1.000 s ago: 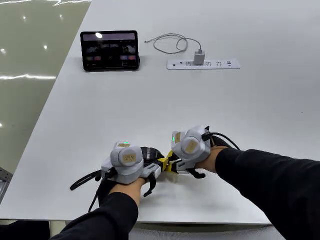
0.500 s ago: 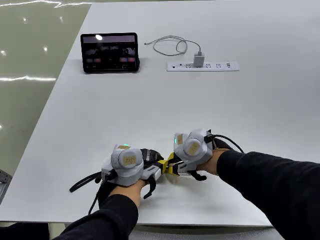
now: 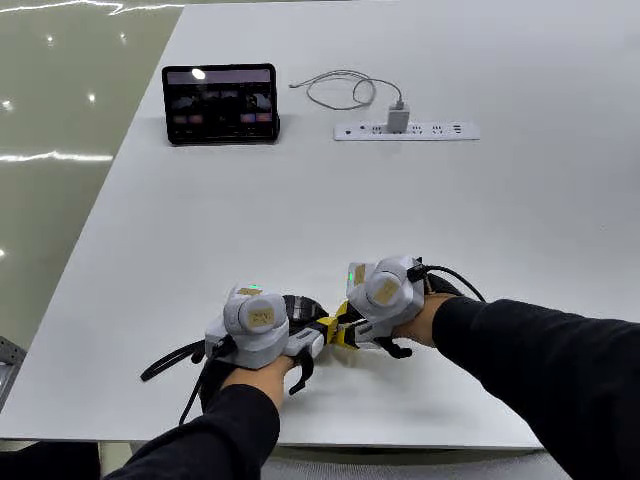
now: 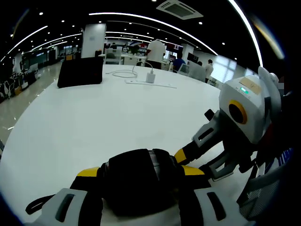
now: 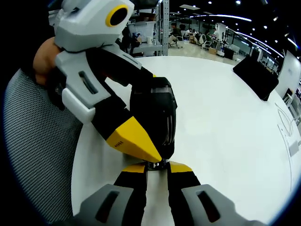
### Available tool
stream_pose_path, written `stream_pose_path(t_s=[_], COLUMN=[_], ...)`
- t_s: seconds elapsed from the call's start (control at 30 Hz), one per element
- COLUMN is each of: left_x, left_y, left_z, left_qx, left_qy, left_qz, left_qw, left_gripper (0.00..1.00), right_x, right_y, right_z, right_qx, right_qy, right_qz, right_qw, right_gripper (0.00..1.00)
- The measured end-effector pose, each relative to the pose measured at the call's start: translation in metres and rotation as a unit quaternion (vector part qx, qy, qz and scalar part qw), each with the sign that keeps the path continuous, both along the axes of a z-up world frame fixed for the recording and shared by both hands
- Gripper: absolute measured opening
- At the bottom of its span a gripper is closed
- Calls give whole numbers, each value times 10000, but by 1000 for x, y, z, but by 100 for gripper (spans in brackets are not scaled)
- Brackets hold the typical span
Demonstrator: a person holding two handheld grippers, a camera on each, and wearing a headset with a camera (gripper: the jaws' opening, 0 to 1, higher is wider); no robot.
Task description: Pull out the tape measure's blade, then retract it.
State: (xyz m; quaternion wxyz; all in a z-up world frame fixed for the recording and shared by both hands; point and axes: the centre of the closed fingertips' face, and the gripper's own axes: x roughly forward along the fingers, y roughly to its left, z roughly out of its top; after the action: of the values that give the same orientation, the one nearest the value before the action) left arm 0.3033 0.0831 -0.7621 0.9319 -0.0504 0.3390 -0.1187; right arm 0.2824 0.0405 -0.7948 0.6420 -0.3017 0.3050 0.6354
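The tape measure (image 5: 157, 110) sits at the near edge of the bench (image 3: 300, 200), directly in front of the person and between the two tools. The left tool (image 4: 139, 171) has its jaws pressed against opposite flanks of the case, one yellow-tipped jaw on each side, so the case is clamped and carried by that tool. The right tool (image 5: 157, 168) faces the case head-on. Its jaws are drawn nearly together on a small metal part at the mouth of the case, judged to be the blade's end hook (image 5: 157, 163); the part is too small to identify with certainty. No length of blade is visible between the tools, so extraction is judged not yet begun. The governing relation is this: the case lies immediately ahead of the right tool, tip to mouth, and the blade's long axis is expected to run along the line joining the two tools, across the bench from the person's left to right. The right tool is nearer the hook and would draw away along that line while the left tool anchors the case. The case is a rounded black body with a ribbed, rubber-like surface. The jaws are black with hard yellow wedge tips. The bench top is smooth, matt white.
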Motion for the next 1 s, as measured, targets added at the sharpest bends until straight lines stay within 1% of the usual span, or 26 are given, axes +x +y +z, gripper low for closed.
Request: stream_pose_path(t_s=[0.17,0.27,0.3,0.33,0.37,0.47,0.5,0.53,0.6,0.63,0.7,0.77,0.8,0.83,0.87,0.93,0.97,1.0], left_x=[-1,-1,-2,-2,-2,-2,-2,-2,0,1,4,5,6,8,7,7,5,5], left_y=[0,0,-1,0,1,6,7,11,16,20,24,30,31,31,31,32,34,33], left_z=[0,1,1,2,3,6,7,9,11,12,14,14,16,19,20,23,24,23], left_qx=[-14,4,13,13,-59,-119,-110,-53,-9,17,21,111,97,70,78,52,48,-19], left_qy=[41,120,158,159,198,208,192,161,109,90,22,58,3,-56,-50,-106,-56,-55], left_qz=[-46,-77,-124,-143,-176,-223,-261,-304,-353,-345,-473,-524,-628,-695,-864,-973,-1003,-1111], left_qw=[10000,9999,9998,9998,9996,9995,9994,9994,9993,9994,9989,9985,9980,9975,9962,9952,9949,9938], left_gripper=[62,62,62,61,61,63,65,68,74,80,89,97,100,100,100,100,100,100], right_x=[-1,-3,-3,-2,0,7,8,11,13,16,19,20,20,20,19,19,18,18], right_y=[-1,-4,-6,-9,-12,-18,-19,-22,-26,-28,-33,-37,-39,-41,-43,-46,-48,-50], right_z=[0,0,1,2,3,10,12,15,19,22,25,26,28,30,31,32,33,34], right_qx=[-12,-19,-40,-60,-55,24,50,63,111,152,162,174,200,227,252,267,271,290], right_qy=[-31,-37,-79,-115,-131,-120,-127,-103,-112,-149,-121,-90,-93,-86,-61,-47,-48,-56], right_qz=[-28,-9,24,22,-29,-219,-272,-380,-448,-495,-633,-732,-774,-815,-855,-916,-951,-969], right_qw=[10000,10000,10000,9999,9999,9997,9995,9992,9989,9985,9978,9971,9968,9964,9960,9954,9951,9949], right_gripper=[12,13,12,12,14,18,19,21,26,27,29,34,36,37,39,42,44,44])
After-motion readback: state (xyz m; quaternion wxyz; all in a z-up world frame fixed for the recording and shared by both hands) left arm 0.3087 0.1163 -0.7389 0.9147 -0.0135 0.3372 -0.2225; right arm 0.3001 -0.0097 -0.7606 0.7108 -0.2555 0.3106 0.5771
